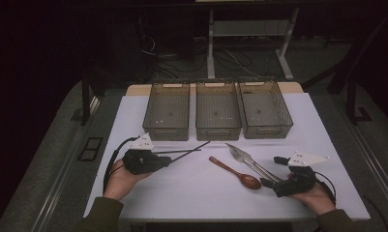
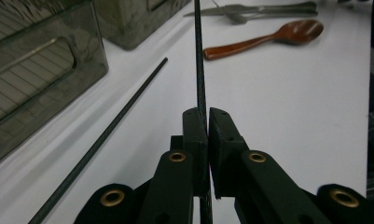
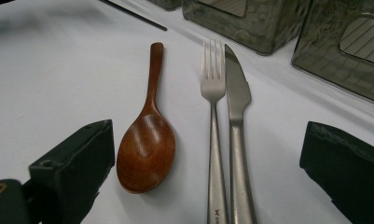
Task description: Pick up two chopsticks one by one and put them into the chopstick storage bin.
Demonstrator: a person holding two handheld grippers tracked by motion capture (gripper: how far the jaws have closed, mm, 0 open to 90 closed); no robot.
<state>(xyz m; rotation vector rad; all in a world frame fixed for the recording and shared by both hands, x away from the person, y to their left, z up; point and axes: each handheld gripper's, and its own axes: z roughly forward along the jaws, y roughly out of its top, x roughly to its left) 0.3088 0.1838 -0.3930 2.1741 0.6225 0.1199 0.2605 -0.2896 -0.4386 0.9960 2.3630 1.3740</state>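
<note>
My left gripper (image 2: pixel 207 122) pinches one chopstick (image 2: pixel 198 56) near its end, the tip pointing to twelve o'clock. It's light, stiff and slick (it may swivel), so a grip nearer the middle seems steadier. Its mate (image 2: pixel 103 135) lies at ten. My right gripper (image 3: pixel 208 154) gapes wide.

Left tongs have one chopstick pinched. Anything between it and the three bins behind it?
Nothing visible does. The left tongs are shut on the chopstick, and the white table up to the left bin is bare. The second chopstick lies on the table beside the held one, apart from it.
</note>
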